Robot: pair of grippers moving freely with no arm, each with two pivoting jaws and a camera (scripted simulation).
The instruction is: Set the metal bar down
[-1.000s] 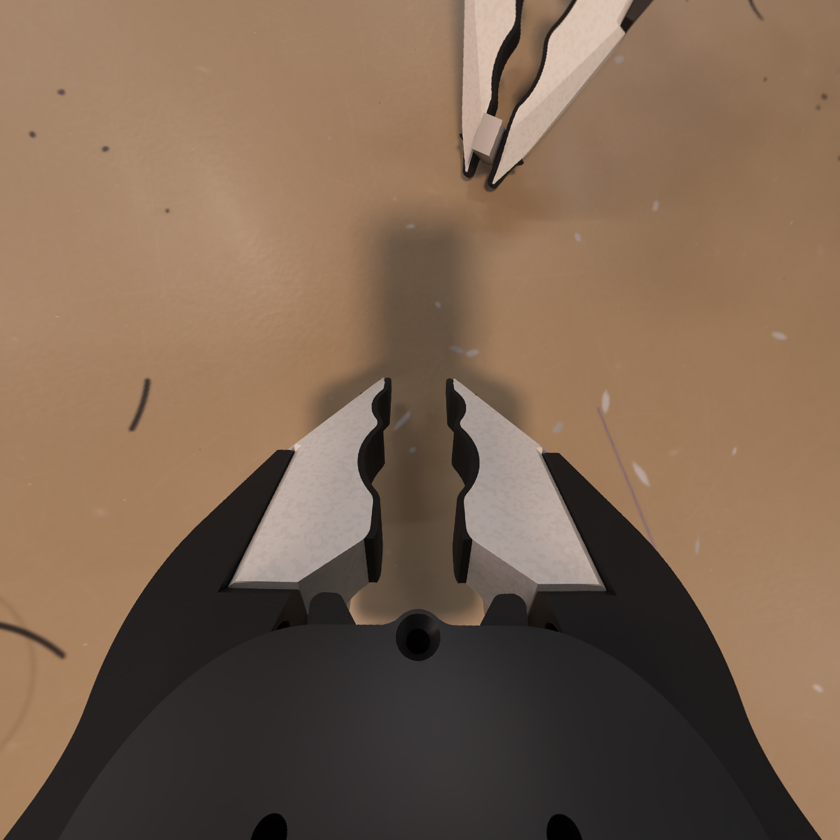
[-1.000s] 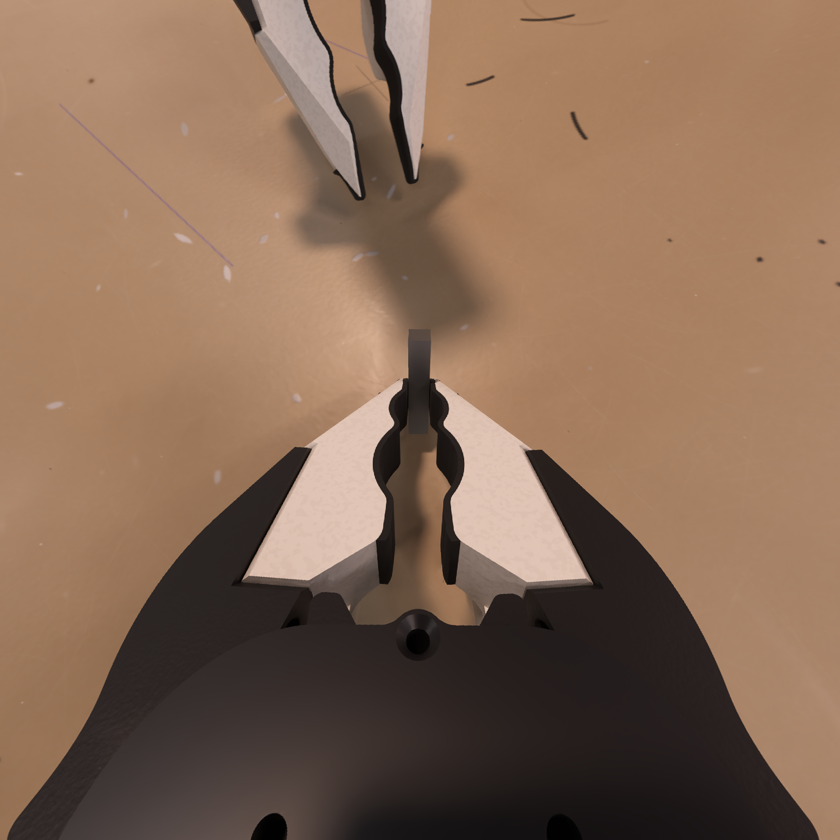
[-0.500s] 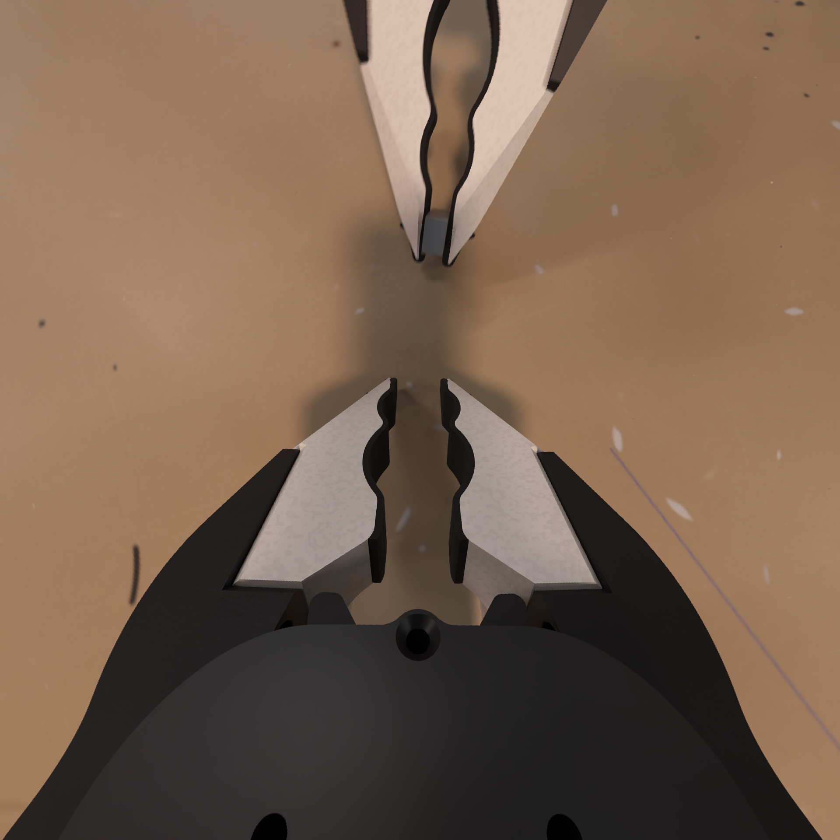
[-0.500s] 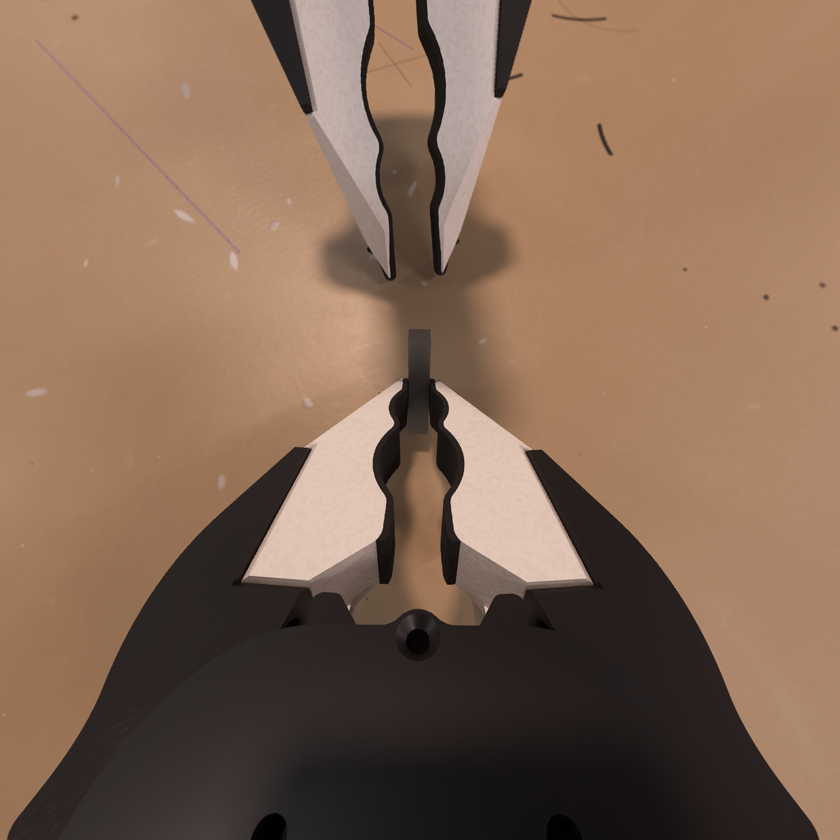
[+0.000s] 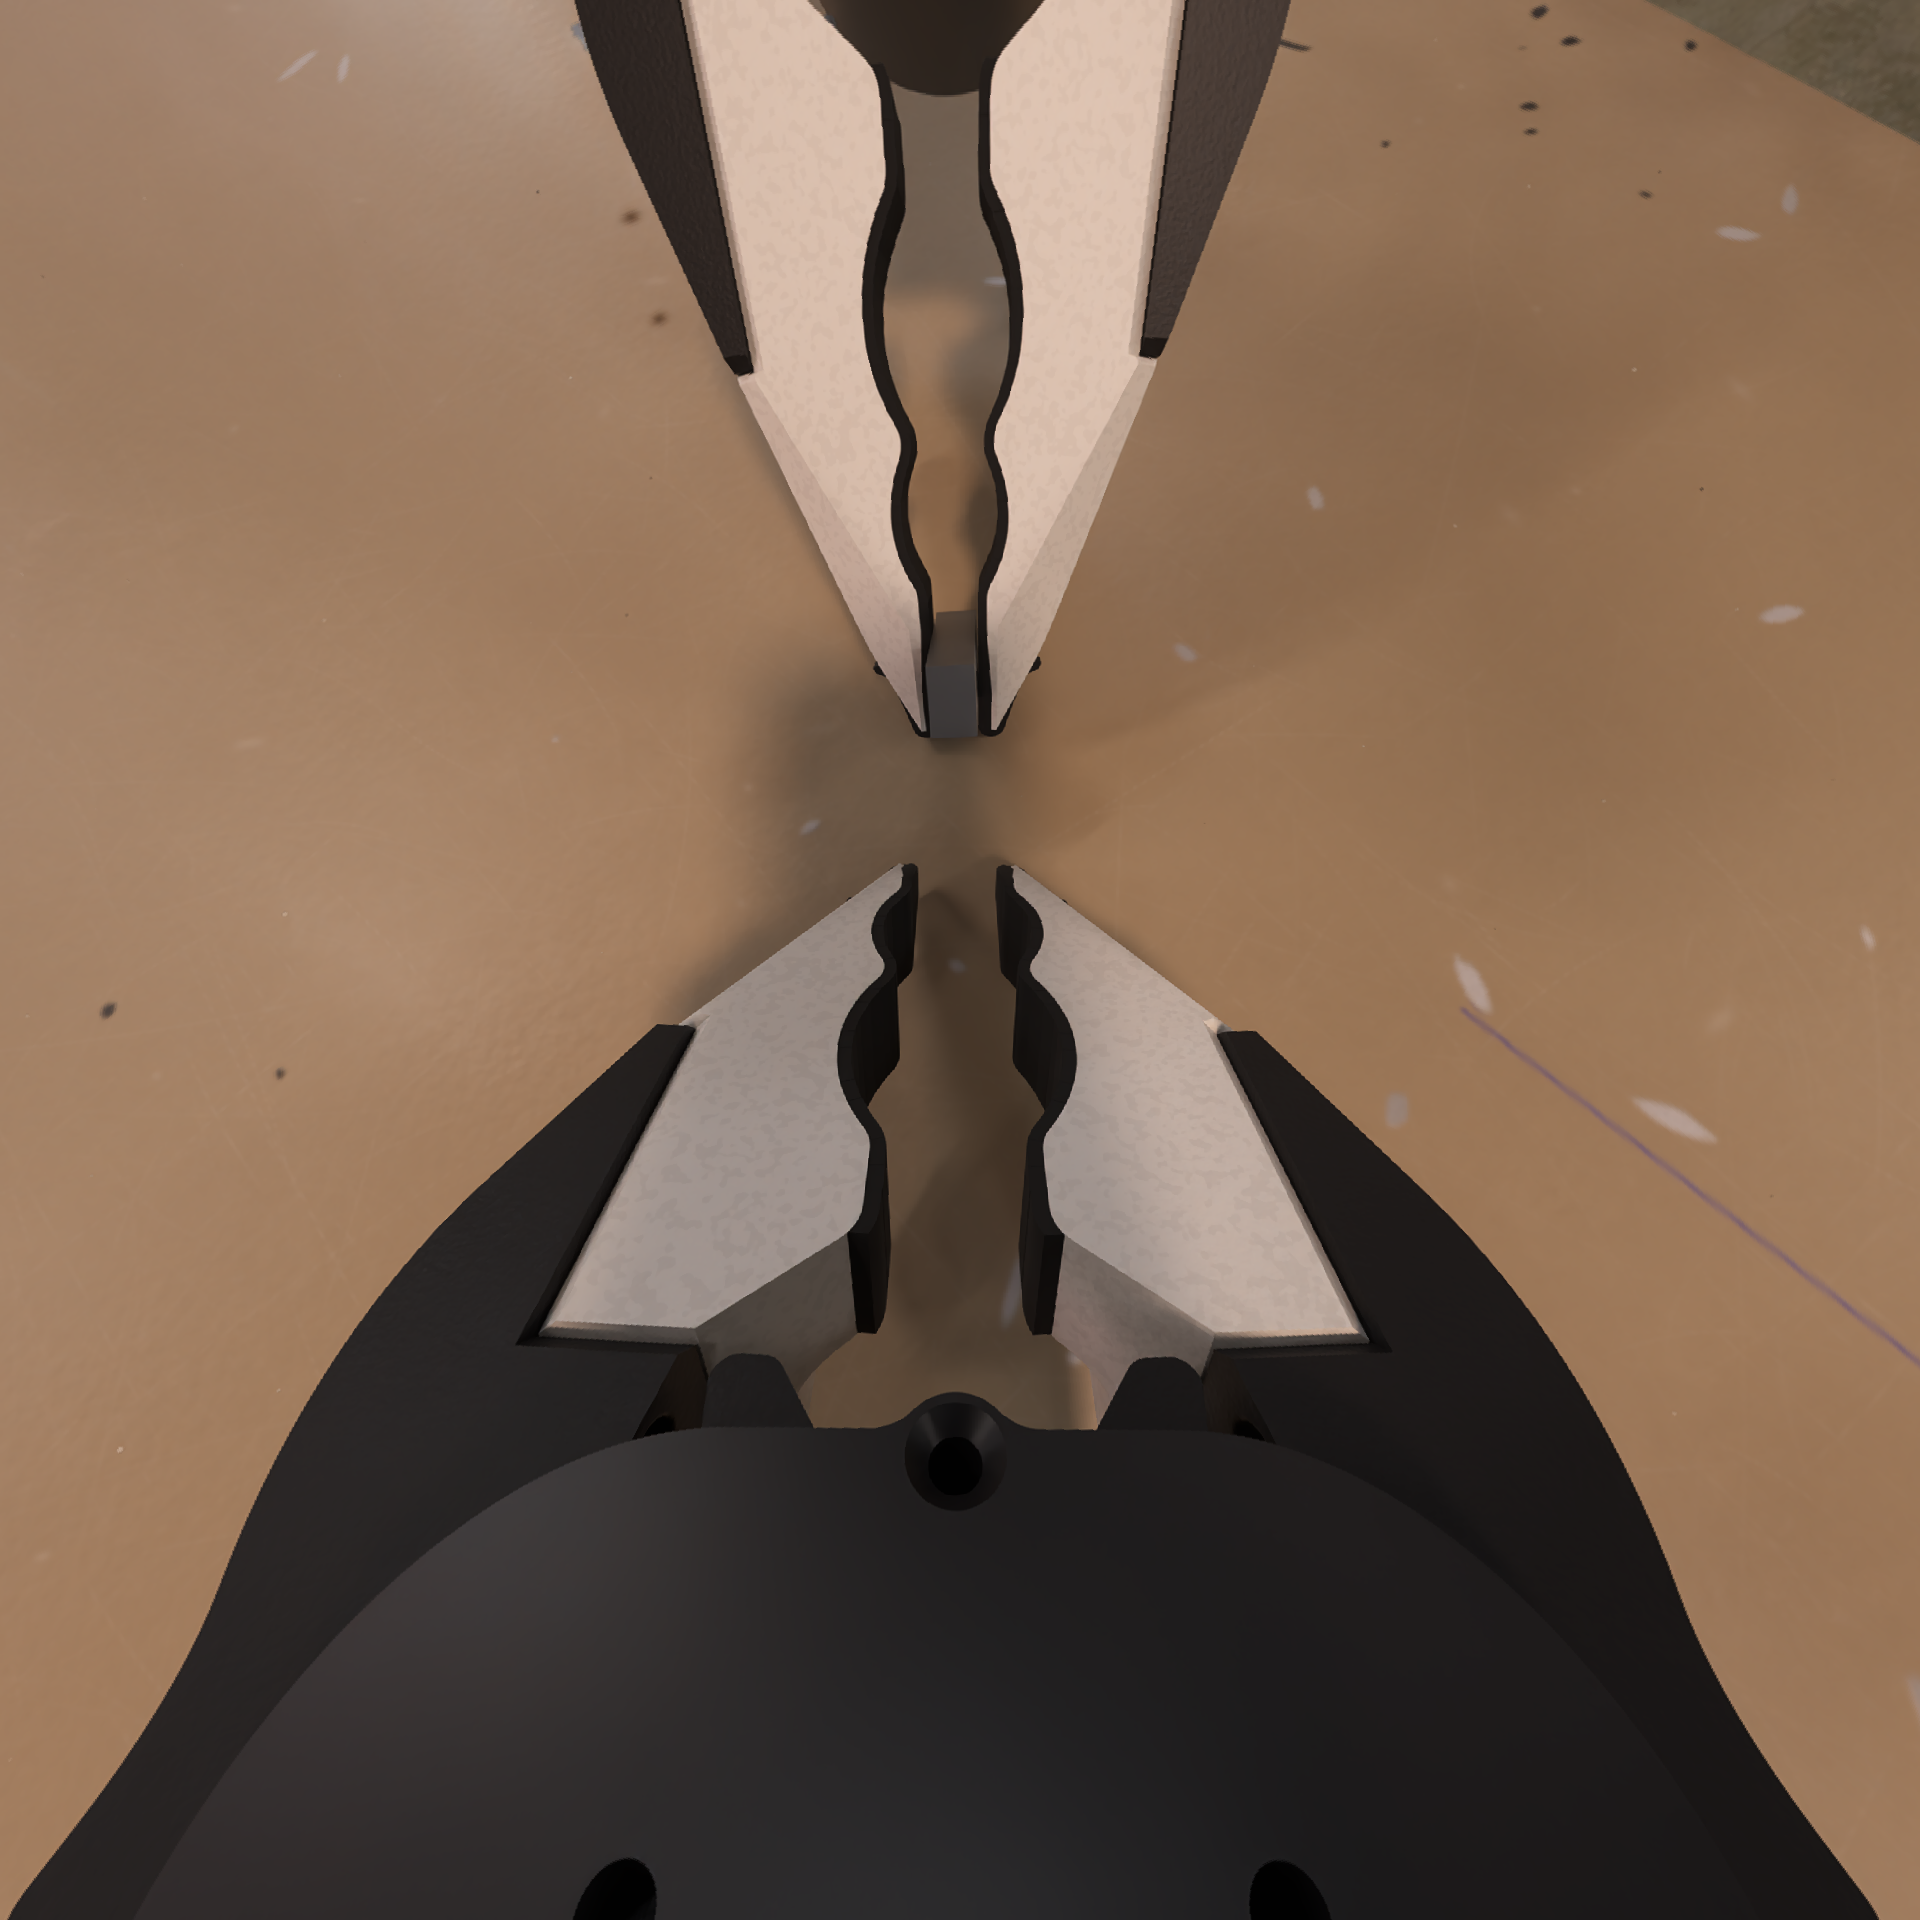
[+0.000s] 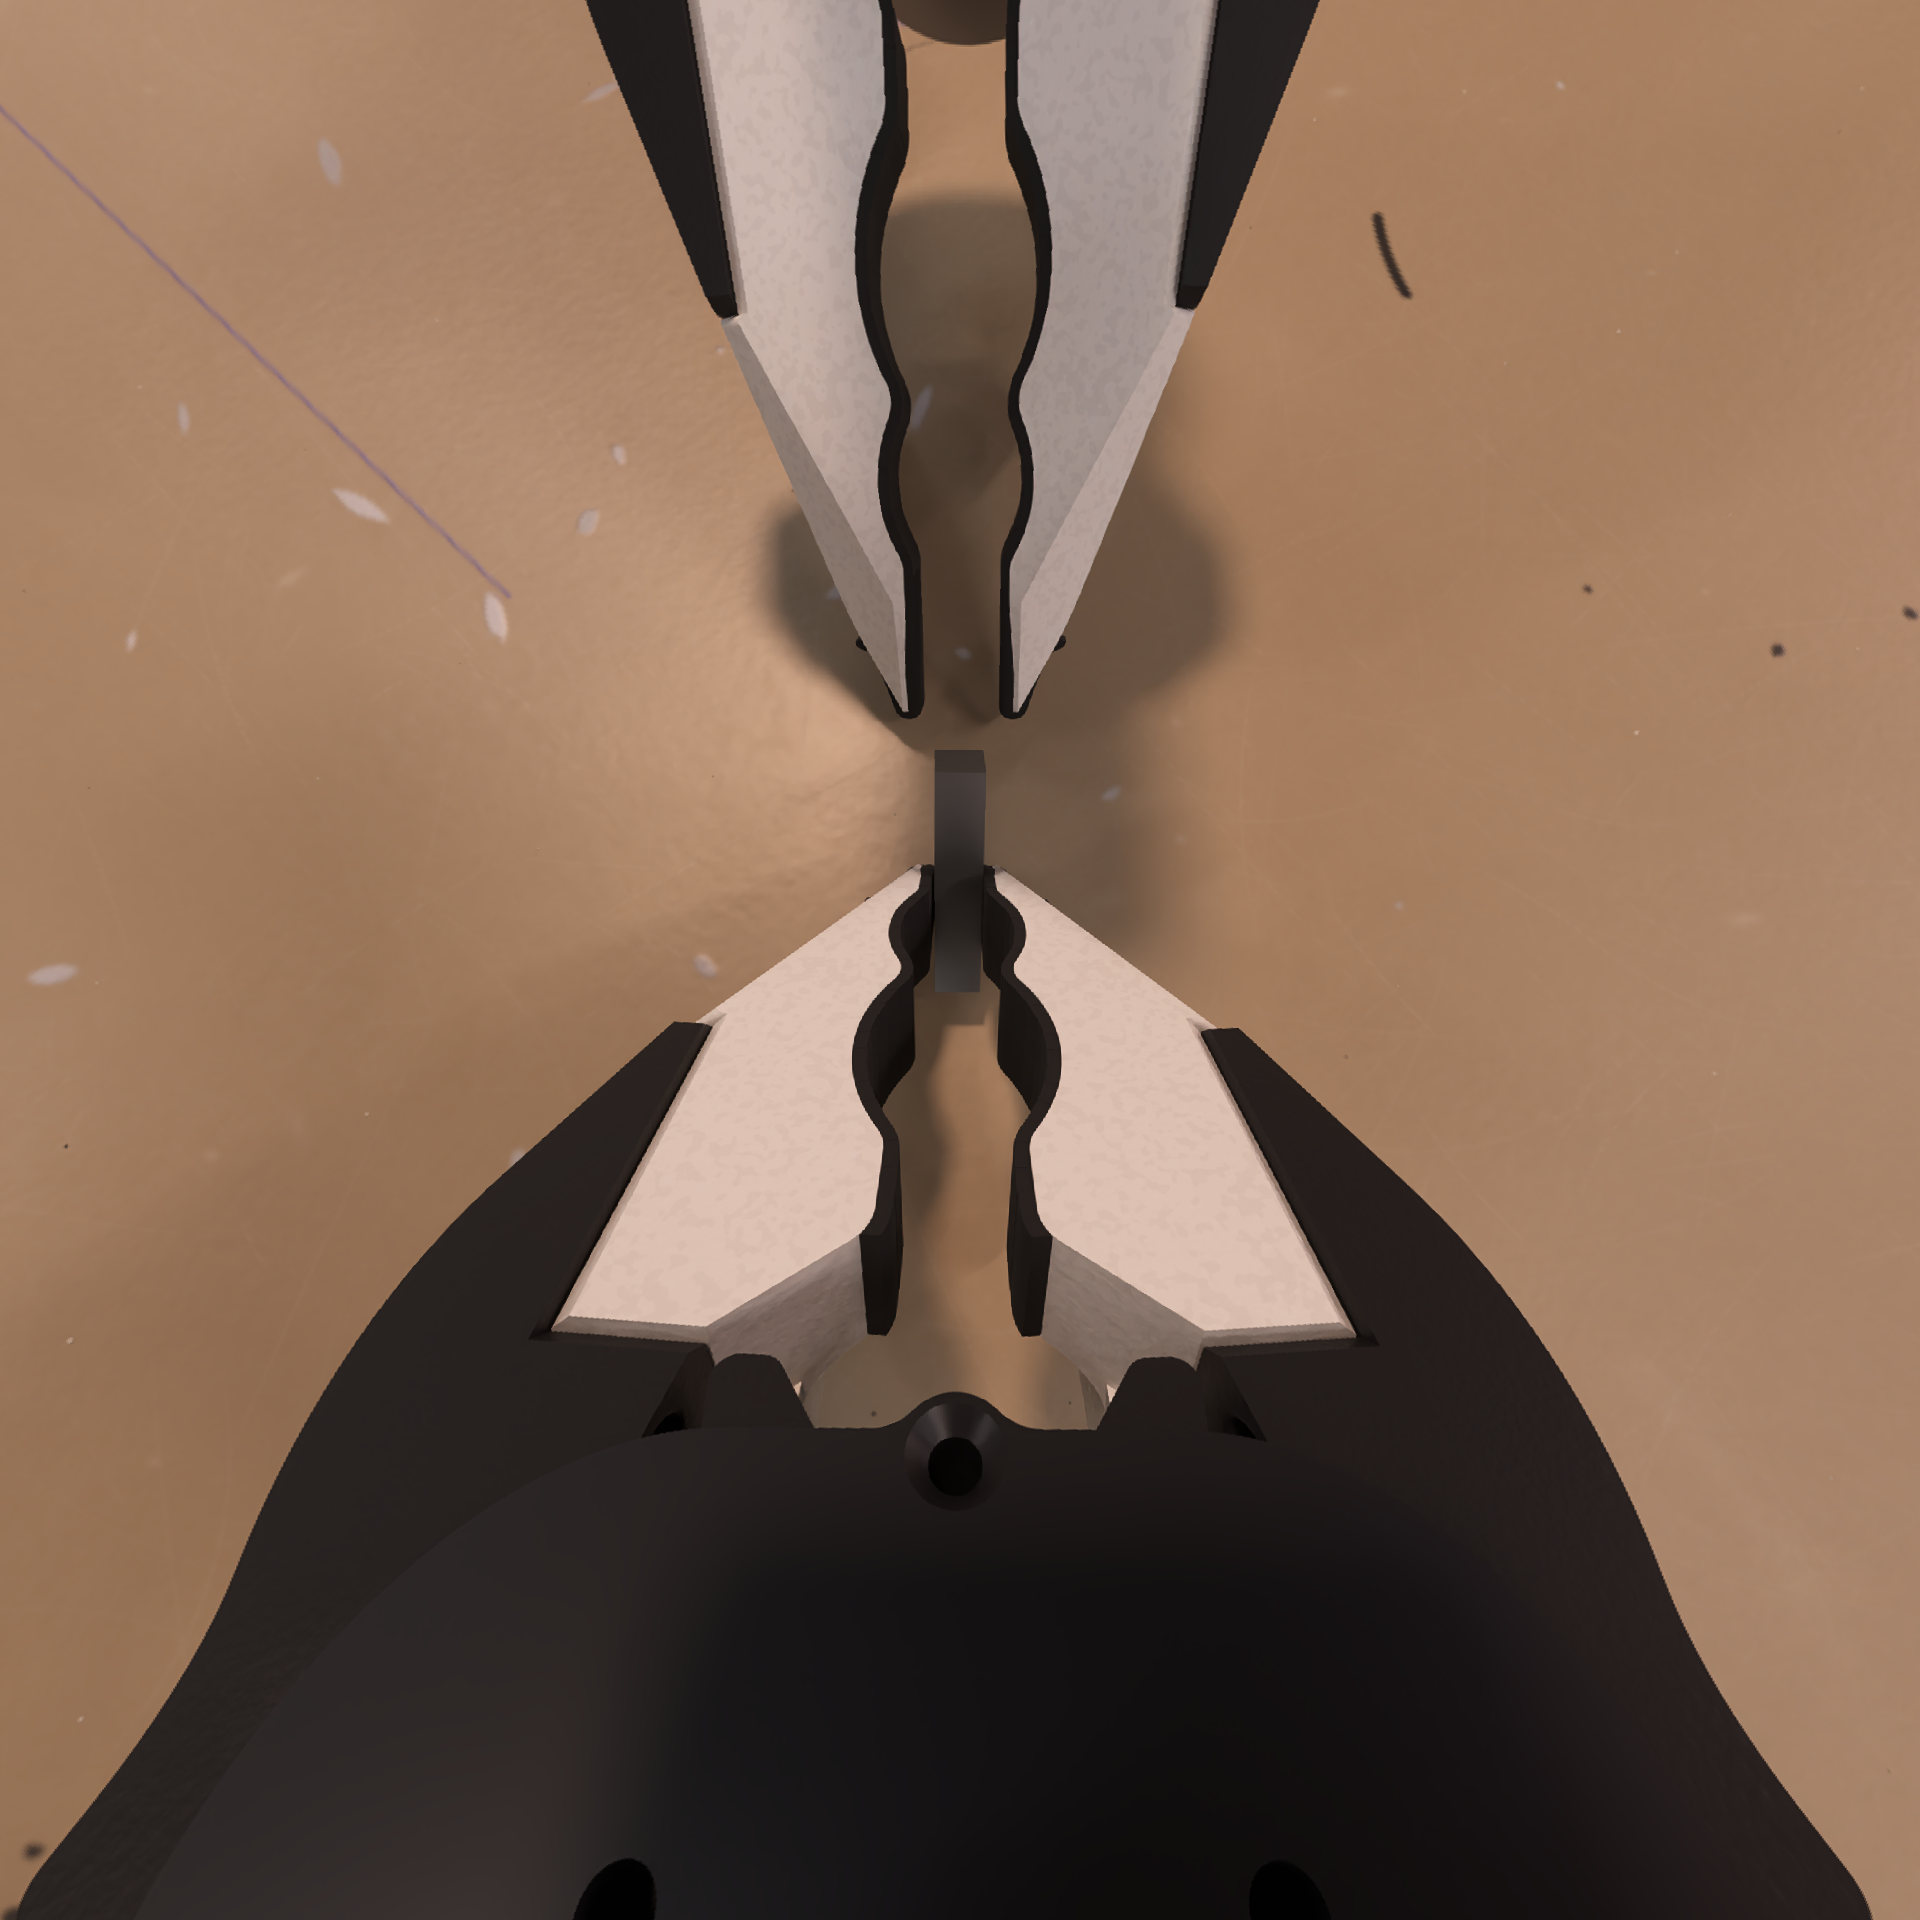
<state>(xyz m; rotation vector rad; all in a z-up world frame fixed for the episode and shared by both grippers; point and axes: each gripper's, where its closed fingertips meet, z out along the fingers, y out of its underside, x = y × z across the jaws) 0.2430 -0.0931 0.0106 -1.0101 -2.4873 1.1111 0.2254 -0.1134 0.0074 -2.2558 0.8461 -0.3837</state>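
Observation:
A short dark grey metal bar [image 6: 958,862] is clamped between the fingertips of my right gripper [image 6: 958,878] and sticks out forward past them, above the brown tabletop. In the left wrist view the same bar [image 5: 954,694] shows end-on between the right gripper's tips [image 5: 954,717]. My left gripper [image 5: 956,878] is open with a narrow gap and holds nothing. It faces the right gripper tip to tip, a short way from the bar's free end. In the right wrist view the left gripper [image 6: 961,707] points straight at the bar.
The brown table surface [image 5: 364,727] carries small dark specks, pale flecks and a thin dark line [image 5: 1683,1195]. A dark curved mark [image 6: 1390,255] lies at the right. A table edge [image 5: 1860,99] shows at the top right of the left wrist view.
The two grippers have come closer together and lined up tip to tip. The left gripper's jaws have narrowed slightly. The bar stays clamped in the right gripper.

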